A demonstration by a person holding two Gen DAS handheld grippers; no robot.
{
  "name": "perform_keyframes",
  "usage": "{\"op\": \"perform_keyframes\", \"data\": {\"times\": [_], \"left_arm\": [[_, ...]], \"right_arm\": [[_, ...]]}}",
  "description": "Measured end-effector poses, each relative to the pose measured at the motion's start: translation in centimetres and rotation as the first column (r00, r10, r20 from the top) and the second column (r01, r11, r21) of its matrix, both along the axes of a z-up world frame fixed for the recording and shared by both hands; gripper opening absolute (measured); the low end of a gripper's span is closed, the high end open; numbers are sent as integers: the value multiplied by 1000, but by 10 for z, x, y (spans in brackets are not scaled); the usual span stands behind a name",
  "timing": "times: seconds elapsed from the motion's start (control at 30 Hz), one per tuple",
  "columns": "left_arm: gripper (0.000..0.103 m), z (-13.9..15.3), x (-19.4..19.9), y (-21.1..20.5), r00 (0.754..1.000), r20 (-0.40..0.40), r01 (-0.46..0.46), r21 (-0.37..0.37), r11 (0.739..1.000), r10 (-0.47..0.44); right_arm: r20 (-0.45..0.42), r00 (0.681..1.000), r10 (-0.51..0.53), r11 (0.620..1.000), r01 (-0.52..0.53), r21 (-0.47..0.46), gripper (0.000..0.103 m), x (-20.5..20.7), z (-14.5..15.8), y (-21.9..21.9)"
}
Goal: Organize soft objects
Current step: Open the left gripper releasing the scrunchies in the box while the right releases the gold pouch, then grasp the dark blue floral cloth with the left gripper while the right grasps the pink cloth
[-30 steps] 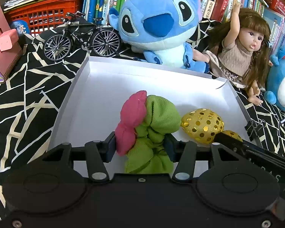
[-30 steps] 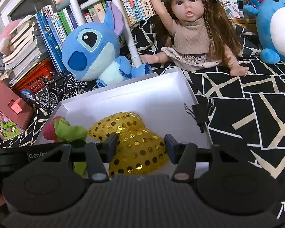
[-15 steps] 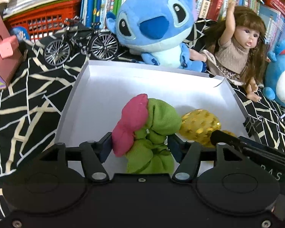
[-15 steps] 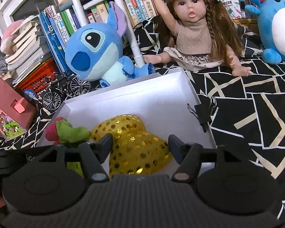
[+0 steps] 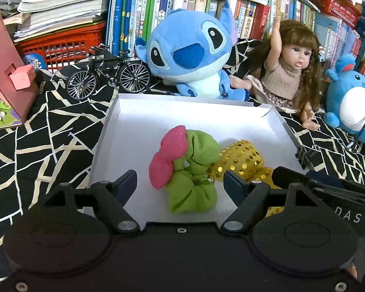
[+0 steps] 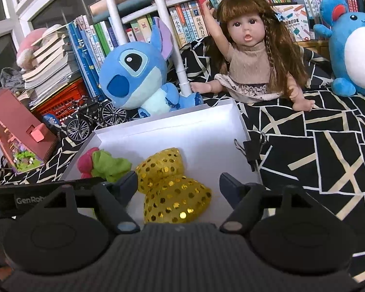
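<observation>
Both my grippers have let go: left gripper (image 5: 180, 182) and right gripper (image 6: 177, 182) are opening, pads clear. Pink-and-green scrunchie (image 5: 185, 168) and gold sequined scrunchie (image 6: 172, 189) lie crumpled in the white box (image 5: 143, 121), low centre.

The left gripper (image 5: 180, 182) hangs over the white box (image 5: 138, 121), its jaws opening clear of the pink-and-green scrunchie (image 5: 185, 168) lying beside a gold sequined bow (image 5: 241, 160).
</observation>
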State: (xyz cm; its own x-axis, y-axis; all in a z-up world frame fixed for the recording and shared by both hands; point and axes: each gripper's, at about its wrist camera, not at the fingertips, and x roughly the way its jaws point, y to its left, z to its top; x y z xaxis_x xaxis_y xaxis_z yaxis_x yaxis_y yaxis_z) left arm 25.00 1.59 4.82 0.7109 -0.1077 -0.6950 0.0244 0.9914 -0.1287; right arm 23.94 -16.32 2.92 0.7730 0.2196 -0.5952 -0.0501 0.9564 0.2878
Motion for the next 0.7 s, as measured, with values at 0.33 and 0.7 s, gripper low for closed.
{"op": "perform_keyframes", "data": {"times": [0.33, 0.7], "left_arm": [[79, 8, -41, 8, 999, 46, 2, -25, 1000, -1], [80, 10, -91, 13, 996, 88, 15, -42, 999, -11]], "right_arm": [[50, 997, 54, 998, -52, -32, 87, -34, 9, -5], [94, 988, 126, 991, -121, -57, 91, -74, 9, 1]]}}
